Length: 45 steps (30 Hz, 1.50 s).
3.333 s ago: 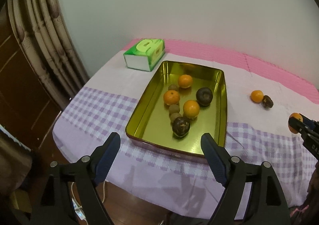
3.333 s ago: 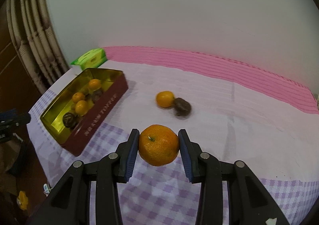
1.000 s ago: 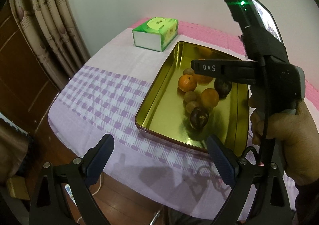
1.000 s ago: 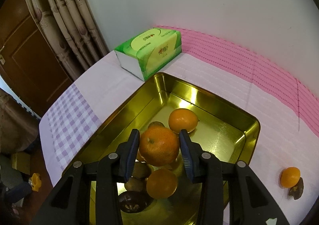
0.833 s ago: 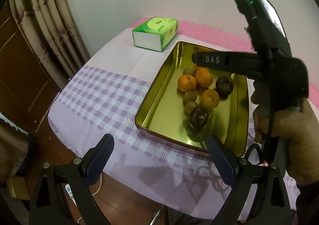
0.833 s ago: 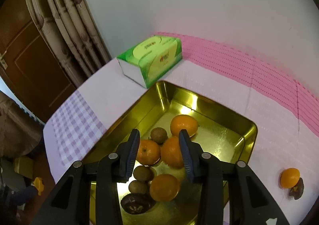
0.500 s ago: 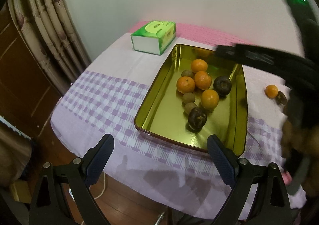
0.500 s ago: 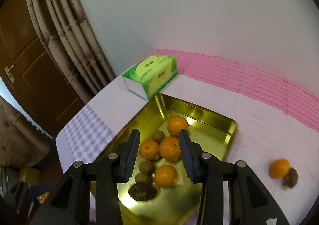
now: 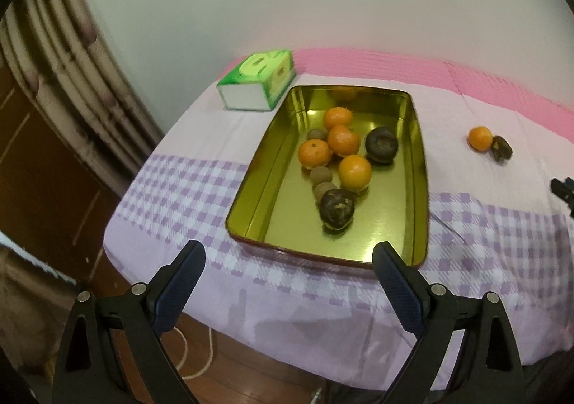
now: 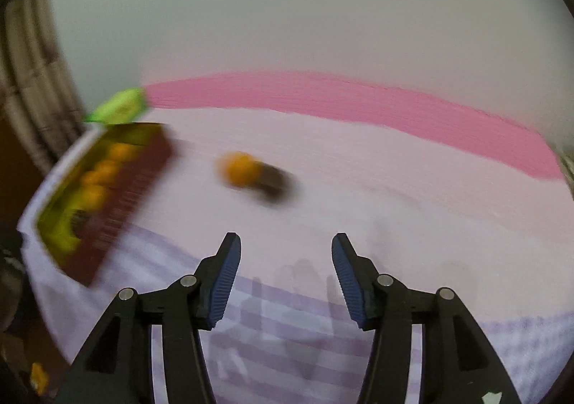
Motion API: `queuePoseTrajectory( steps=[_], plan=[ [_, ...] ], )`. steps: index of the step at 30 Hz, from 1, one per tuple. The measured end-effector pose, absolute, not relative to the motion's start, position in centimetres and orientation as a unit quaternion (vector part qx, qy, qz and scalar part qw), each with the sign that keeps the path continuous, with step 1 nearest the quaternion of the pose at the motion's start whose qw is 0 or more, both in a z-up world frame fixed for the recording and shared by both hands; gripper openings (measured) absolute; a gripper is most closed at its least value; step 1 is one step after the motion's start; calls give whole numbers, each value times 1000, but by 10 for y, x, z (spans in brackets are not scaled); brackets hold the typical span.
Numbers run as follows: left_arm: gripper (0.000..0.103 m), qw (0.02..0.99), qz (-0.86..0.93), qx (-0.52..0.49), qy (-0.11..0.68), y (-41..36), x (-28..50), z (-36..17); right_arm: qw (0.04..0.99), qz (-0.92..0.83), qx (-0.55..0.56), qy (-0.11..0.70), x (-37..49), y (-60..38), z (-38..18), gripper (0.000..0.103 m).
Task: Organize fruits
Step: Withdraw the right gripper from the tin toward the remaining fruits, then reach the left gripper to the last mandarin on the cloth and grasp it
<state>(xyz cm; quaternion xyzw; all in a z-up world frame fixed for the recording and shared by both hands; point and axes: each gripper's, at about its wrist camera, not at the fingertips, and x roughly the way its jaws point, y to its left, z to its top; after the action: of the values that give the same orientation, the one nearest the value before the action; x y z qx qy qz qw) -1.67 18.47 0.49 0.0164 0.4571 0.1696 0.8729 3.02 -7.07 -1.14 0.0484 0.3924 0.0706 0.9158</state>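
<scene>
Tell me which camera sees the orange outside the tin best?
The left wrist view: the lone orange sits sharp on the cloth, touching a dark fruit, apart from the gold tin. The right wrist view shows it nearer but smeared by blur.

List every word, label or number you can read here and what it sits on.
None can be read.
Tissue box: green printed design, lettering too blurred.
Tin: pale print along its red outer side, smeared by motion blur.
</scene>
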Motion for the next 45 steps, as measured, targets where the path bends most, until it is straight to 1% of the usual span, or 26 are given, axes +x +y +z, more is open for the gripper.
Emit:
queuePoseTrajectory(
  steps=[6, 15, 19, 20, 22, 26, 28, 30, 32, 33, 34, 36, 40, 43, 45],
  plan=[
    [94, 884, 141, 62, 442, 158, -15, 10, 909, -7, 67, 411, 30, -146, -45, 50],
    [94, 894, 59, 93, 434, 114, 8, 32, 902, -29, 91, 422, 38, -182, -76, 54],
    [94, 892, 12, 99, 440, 84, 34, 39, 906, -26, 93, 413, 40, -184, -78, 61],
    [94, 890, -1, 95, 445, 78, 40, 40, 906, -25, 94, 411, 41, -184, -79, 64],
    [94, 885, -35, 77, 459, 67, 56, 41, 907, -21, 95, 411, 42, -182, -79, 67],
    [94, 848, -117, -16, 516, 48, 111, 36, 906, -12, 97, 412, 45, -183, -78, 76],
    [94, 830, -124, -60, 541, 43, 139, 29, 906, -7, 97, 412, 45, -182, -78, 78],
    [92, 806, -133, -108, 567, 41, 173, 15, 906, -3, 100, 411, 44, -183, -78, 79],
    [87, 790, -136, -129, 583, 37, 197, 2, 906, 3, 110, 408, 44, -185, -77, 79],
    [83, 785, -136, -133, 589, 36, 204, -3, 906, 6, 116, 406, 43, -187, -77, 80],
    [75, 777, -136, -143, 597, 35, 215, -10, 907, 9, 122, 404, 42, -189, -77, 80],
    [66, 764, -145, -169, 606, 36, 230, -22, 907, 15, 132, 401, 41, -191, -77, 80],
    [65, 755, -133, -173, 619, 39, 247, -38, 906, 23, 142, 398, 41, -192, -76, 83],
    [65, 739, -112, -215, 628, 45, 249, -51, 906, 26, 143, 398, 42, -194, -76, 84],
    [65, 736, -99, -224, 631, 46, 249, -56, 906, 27, 142, 398, 42, -194, -77, 85]
  ],
)
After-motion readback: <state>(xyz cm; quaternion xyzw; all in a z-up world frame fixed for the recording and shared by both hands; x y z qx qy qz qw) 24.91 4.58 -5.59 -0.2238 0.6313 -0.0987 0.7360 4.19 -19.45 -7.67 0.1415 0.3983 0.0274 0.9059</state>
